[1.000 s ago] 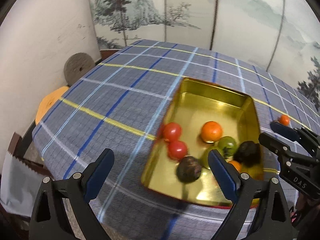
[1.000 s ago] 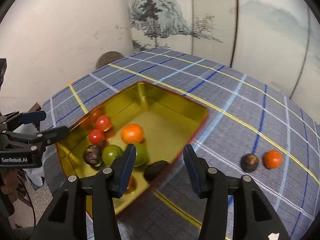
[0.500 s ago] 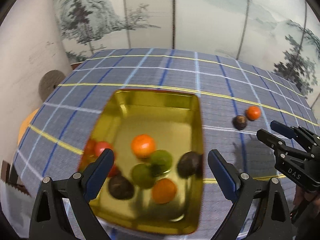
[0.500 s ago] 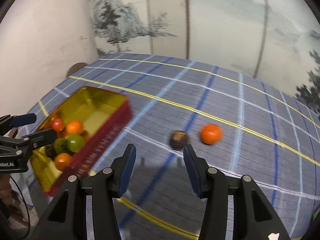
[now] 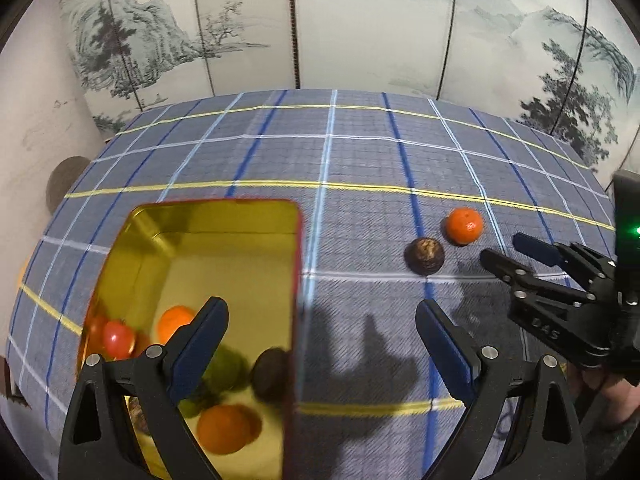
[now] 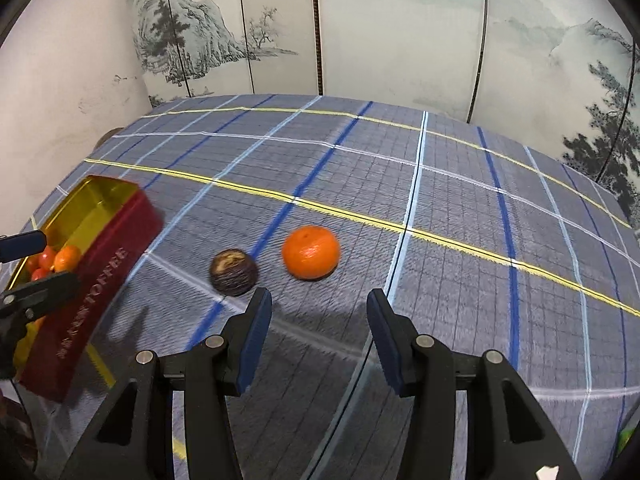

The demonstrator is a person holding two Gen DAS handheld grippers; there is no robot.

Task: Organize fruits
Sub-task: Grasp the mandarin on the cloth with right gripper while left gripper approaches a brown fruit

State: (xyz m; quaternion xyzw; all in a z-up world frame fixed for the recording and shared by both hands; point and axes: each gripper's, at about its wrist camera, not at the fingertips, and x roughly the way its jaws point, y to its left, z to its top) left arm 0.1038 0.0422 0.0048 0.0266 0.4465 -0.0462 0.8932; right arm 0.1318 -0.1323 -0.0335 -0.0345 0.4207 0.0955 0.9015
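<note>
**Two fruits lie loose beside the tin**

Left wrist view: the left gripper has its fingers spread wide, holding nothing. The gold tin sits at lower left of the frame on the plaid-covered counter, with several fruits (red, orange, green and dark ones, blurred) gathered at its near end. At right centre a tangerine and a dark brown fruit lie just beside each other on the cloth.

Right wrist view: the right gripper has its fingers spread and empty, low in the frame, with the tangerine and dark brown fruit just above them. The tin's red side shows at far left.
</note>
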